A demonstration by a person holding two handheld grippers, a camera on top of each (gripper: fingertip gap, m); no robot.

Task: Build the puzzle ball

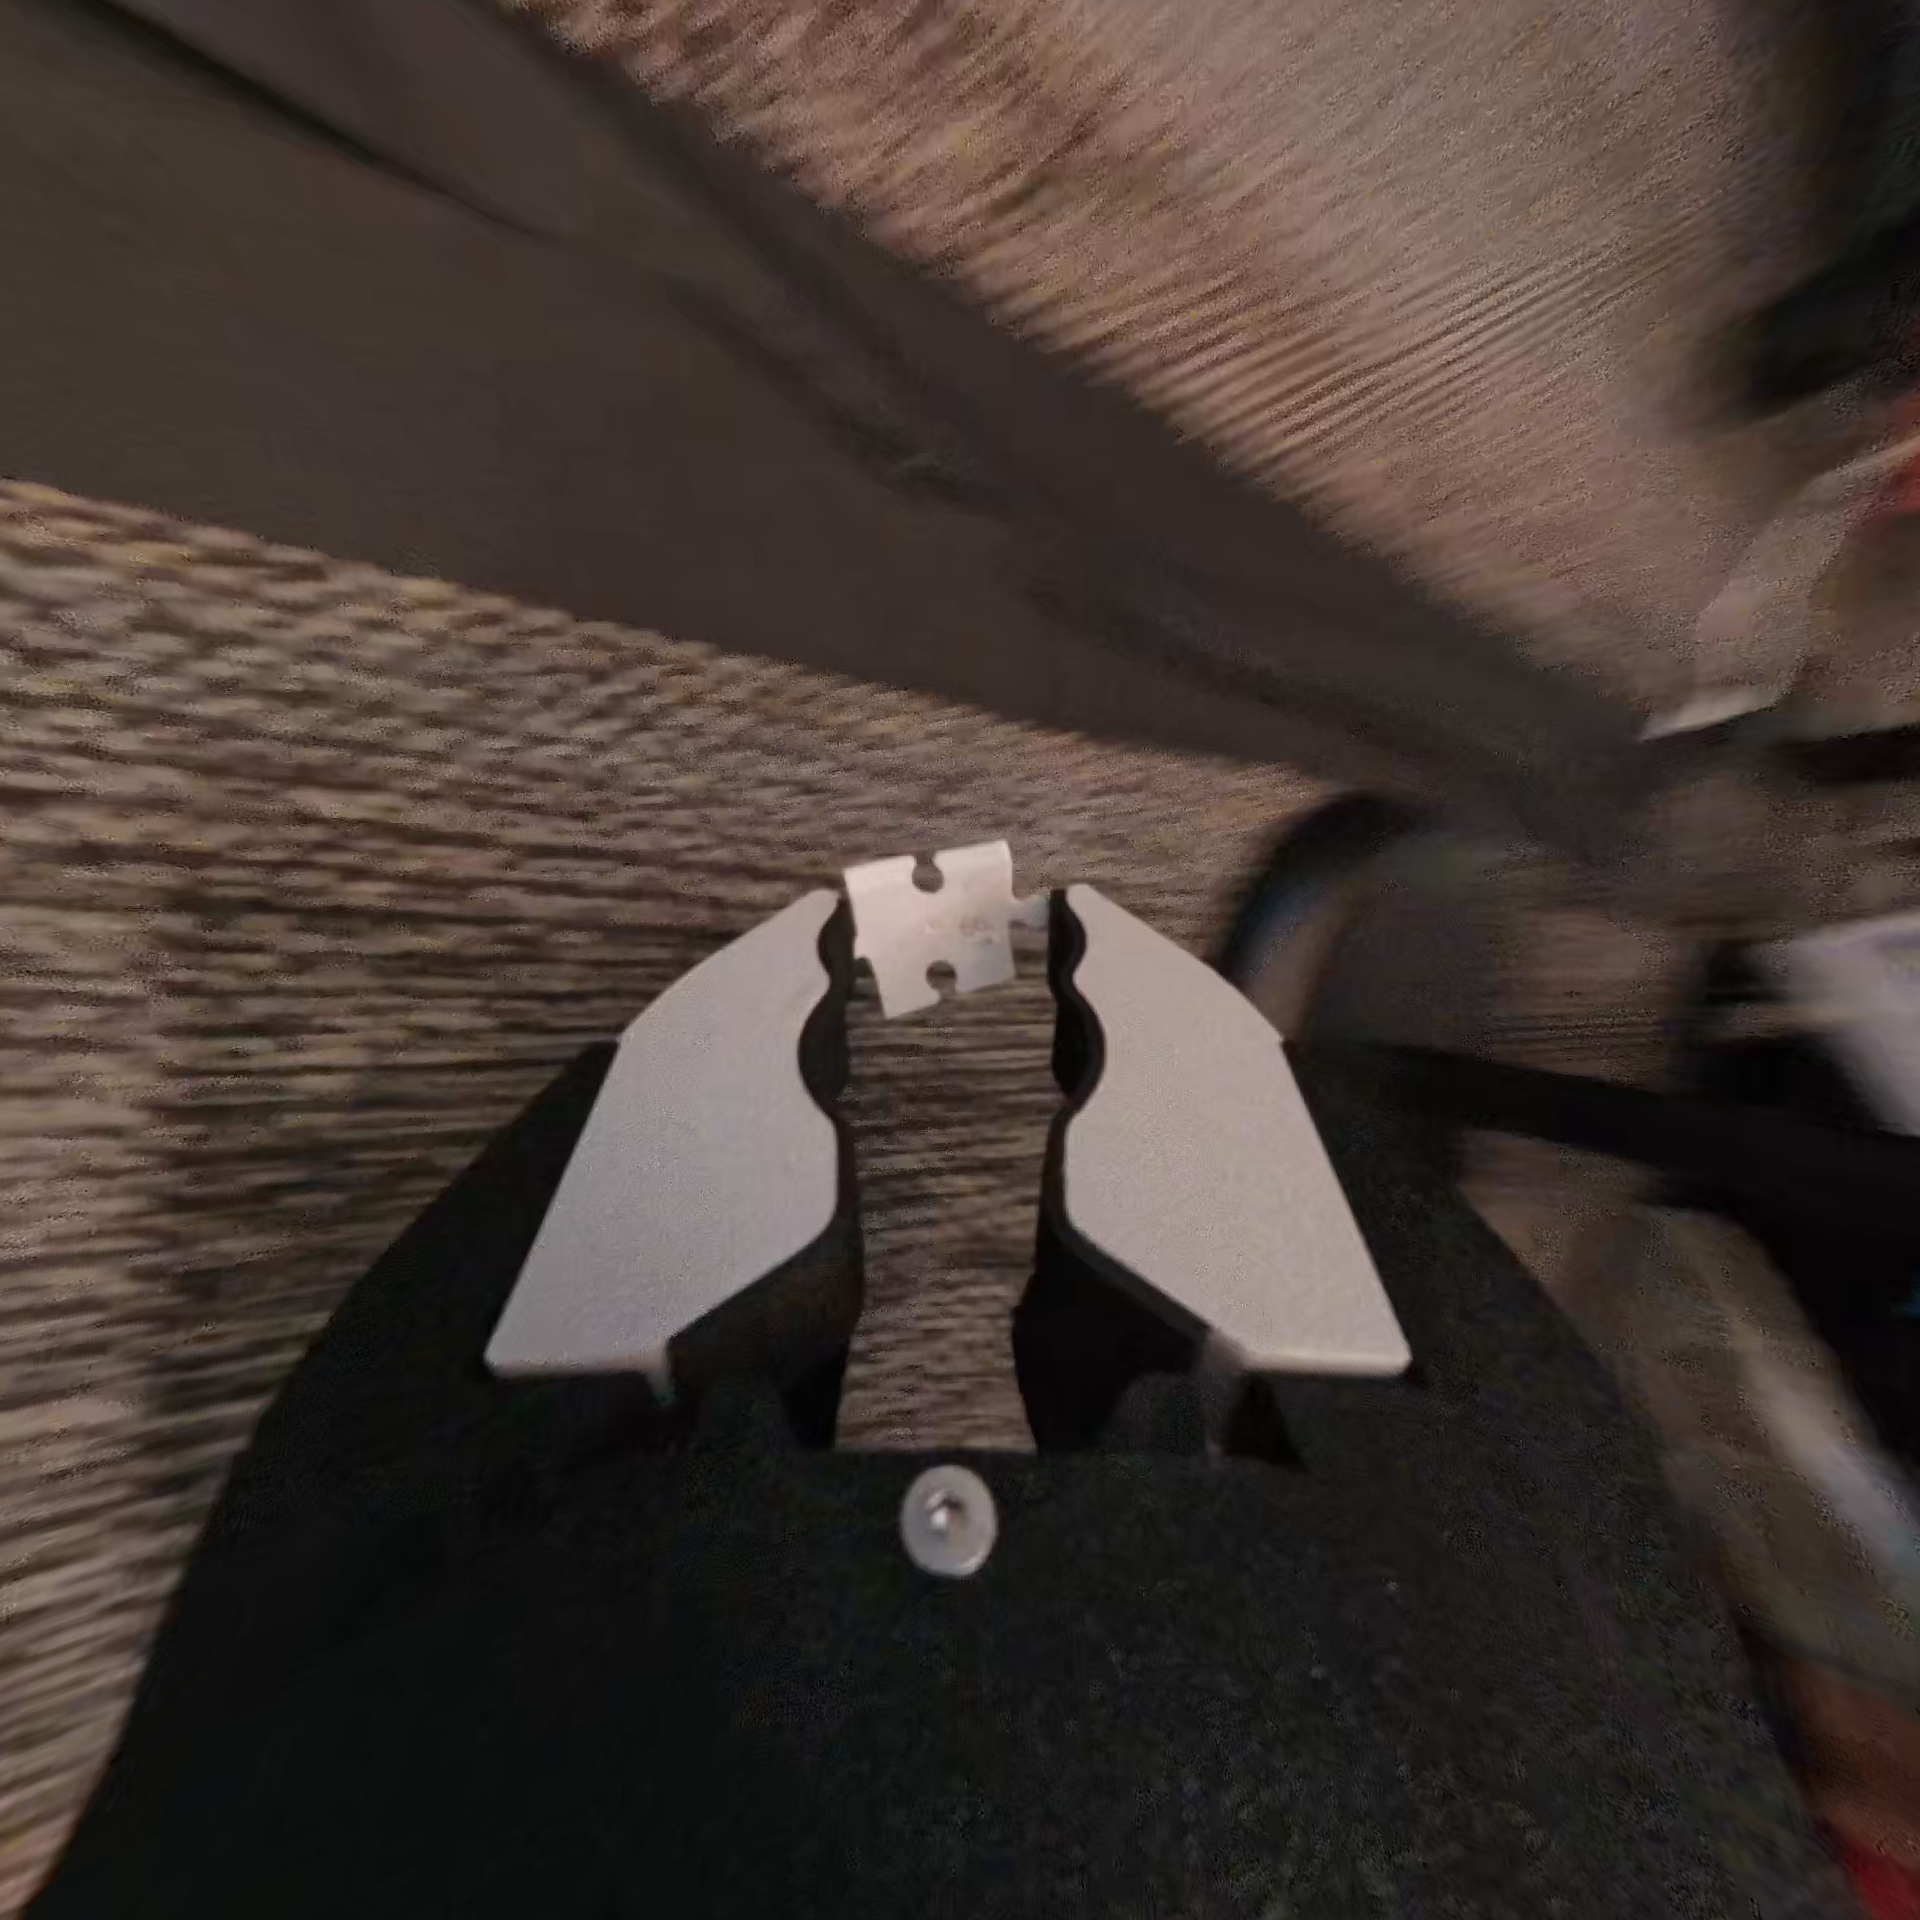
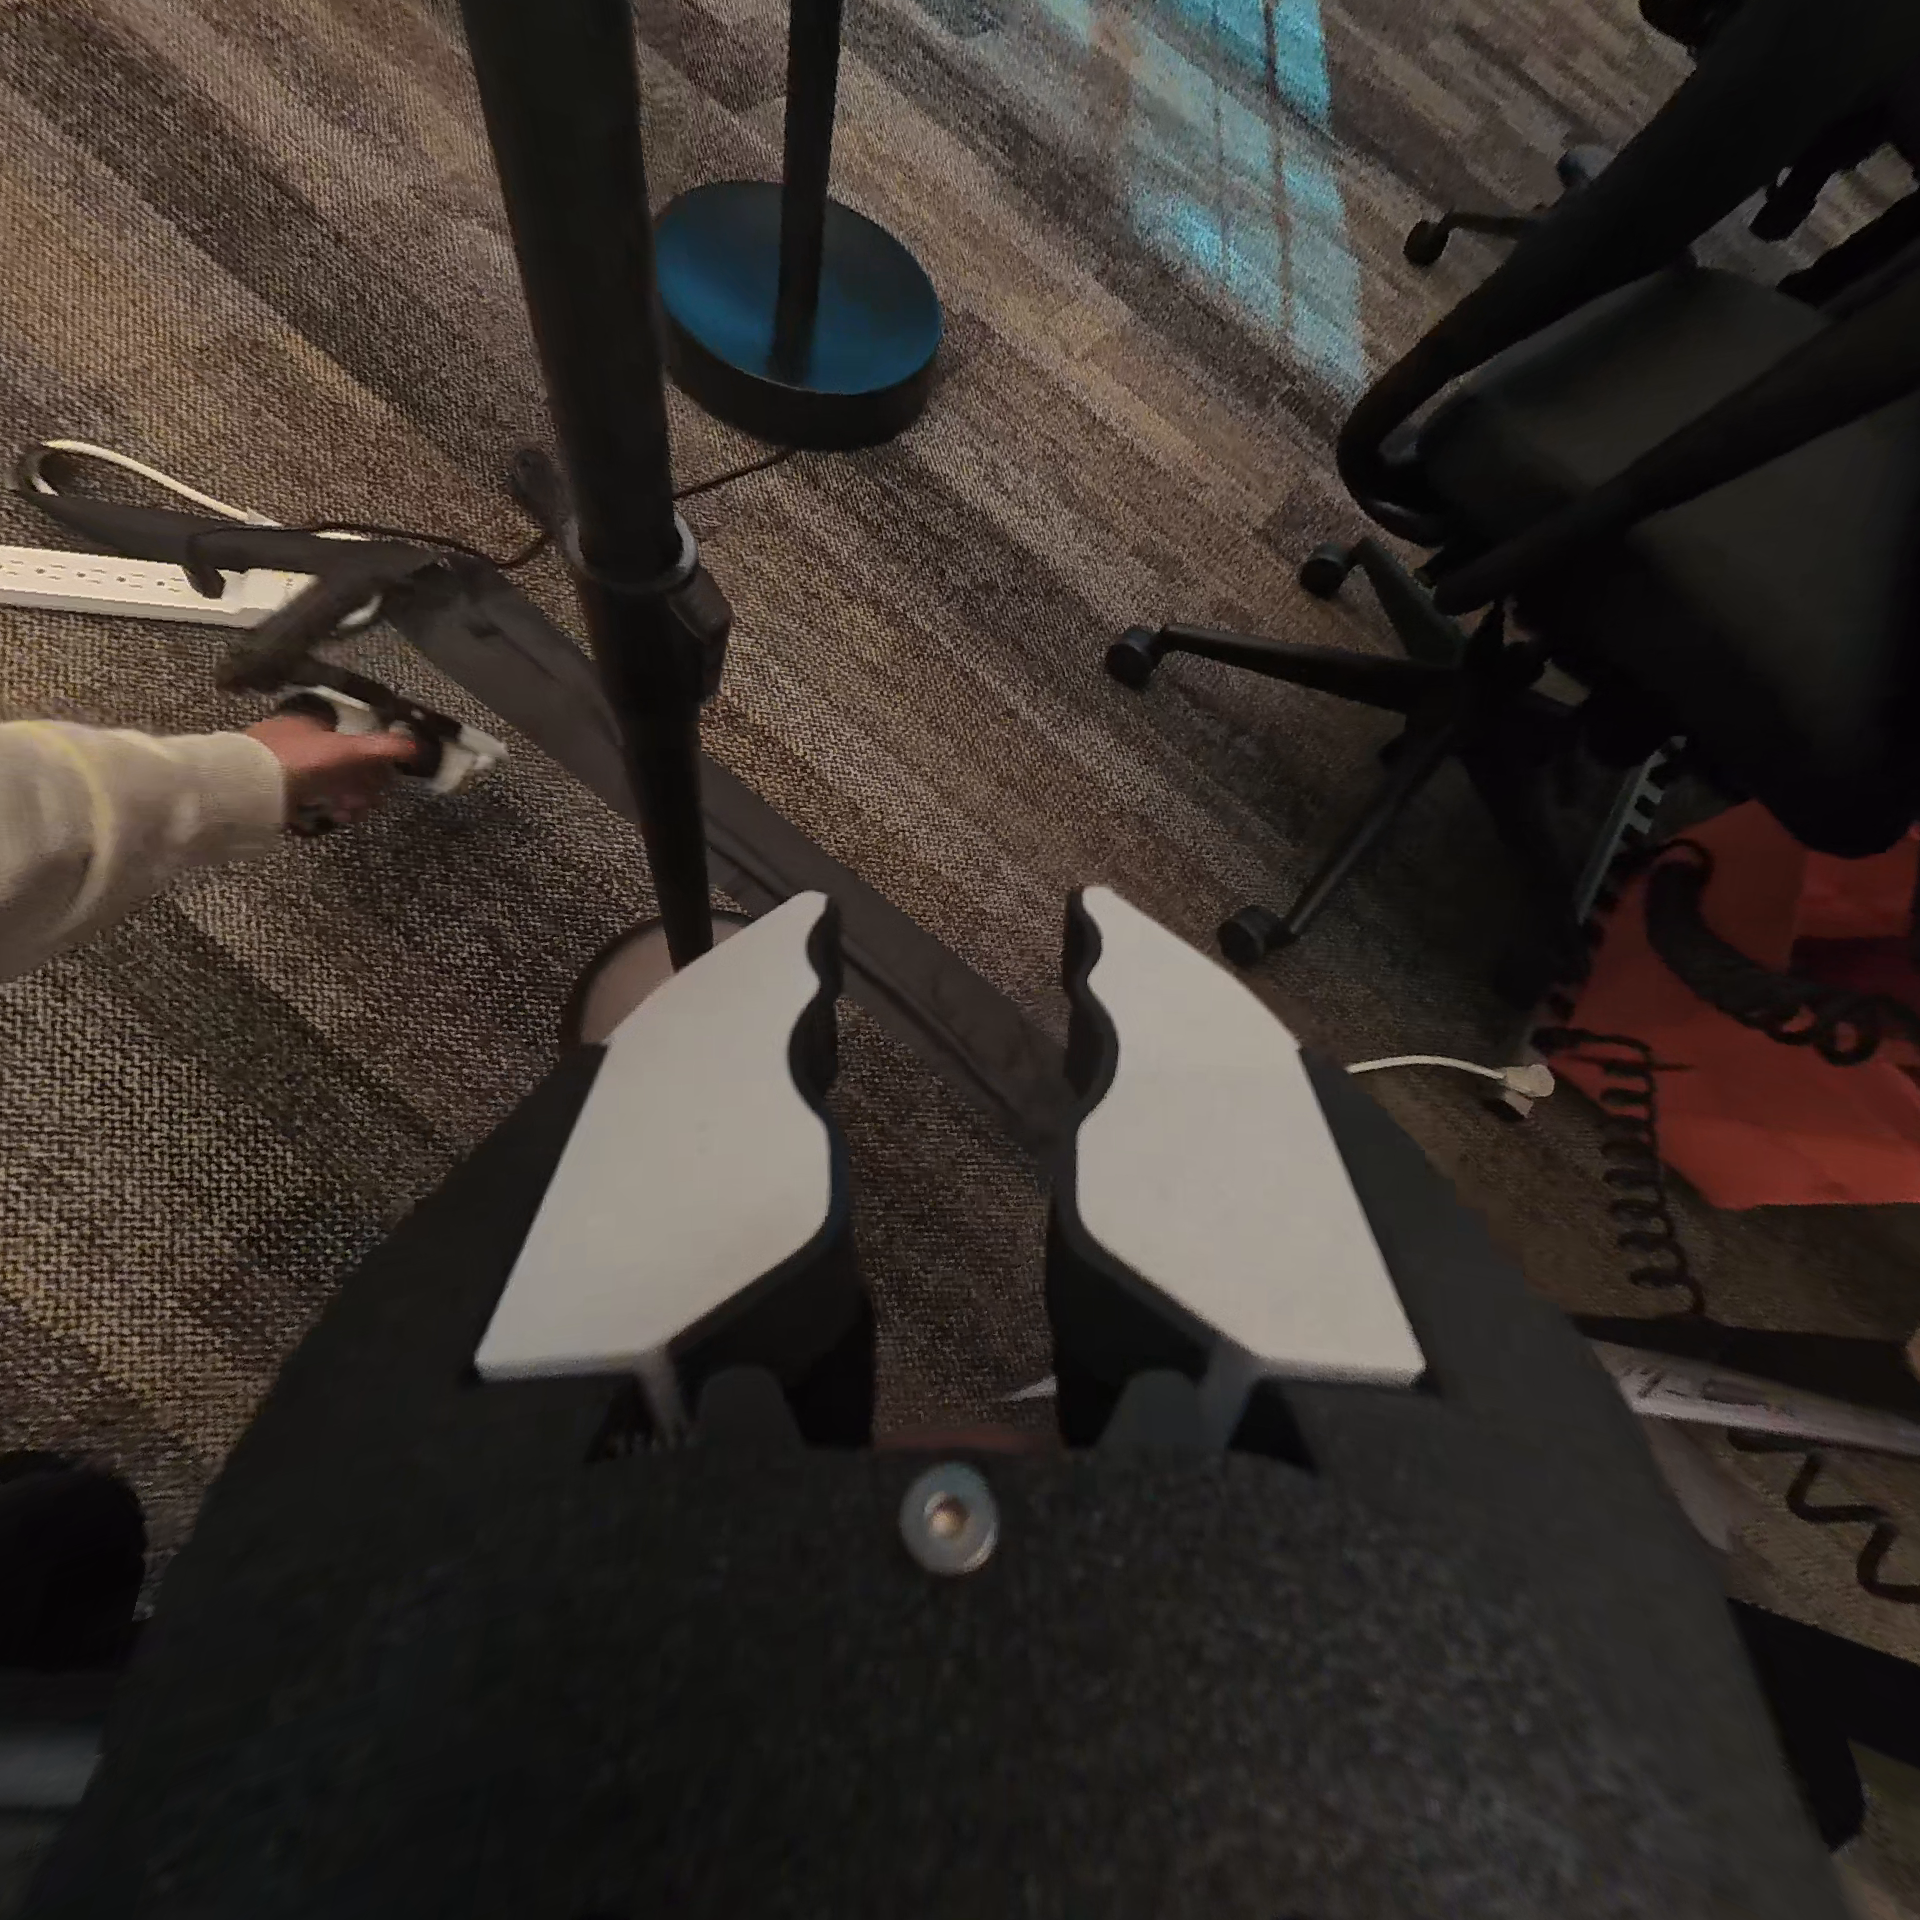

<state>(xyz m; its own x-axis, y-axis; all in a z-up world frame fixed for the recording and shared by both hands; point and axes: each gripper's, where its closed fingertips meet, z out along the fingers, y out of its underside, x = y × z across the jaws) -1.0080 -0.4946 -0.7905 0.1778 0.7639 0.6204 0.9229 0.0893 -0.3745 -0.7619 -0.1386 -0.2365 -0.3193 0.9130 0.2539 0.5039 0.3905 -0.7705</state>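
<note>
1. We are judging the task to be at an early stage: only a single white puzzle piece [image 1: 932,927] is showing, and no assembled ball is appearing in either view, so nearly all of the building seems to be left.

2. We are seeing the left gripper [image 1: 945,914] with its fingers spread and the piece lying between the tips, close to the left finger and tilted. Whether it is resting on the carpet [image 1: 312,935] or touching a finger, we cannot tell, because the left wrist view is smeared with blur. Nothing is being pinched.

3. We are holding the right gripper [image 2: 951,925] spread as well and empty, hanging over the carpet near a black pole [image 2: 613,468] and a dark strap [image 2: 582,686] on the floor.

4. The left wrist view is giving us the piece; the right wrist view is not showing it clearly. Instead it is showing the room: a round lamp base [image 2: 800,312], an office chair [image 2: 1662,520], a white power strip [image 2: 125,582], a coiled cable [image 2: 1662,1174], and a sleeved hand [image 2: 332,764] reaching low with the other gripper at the left.
</note>
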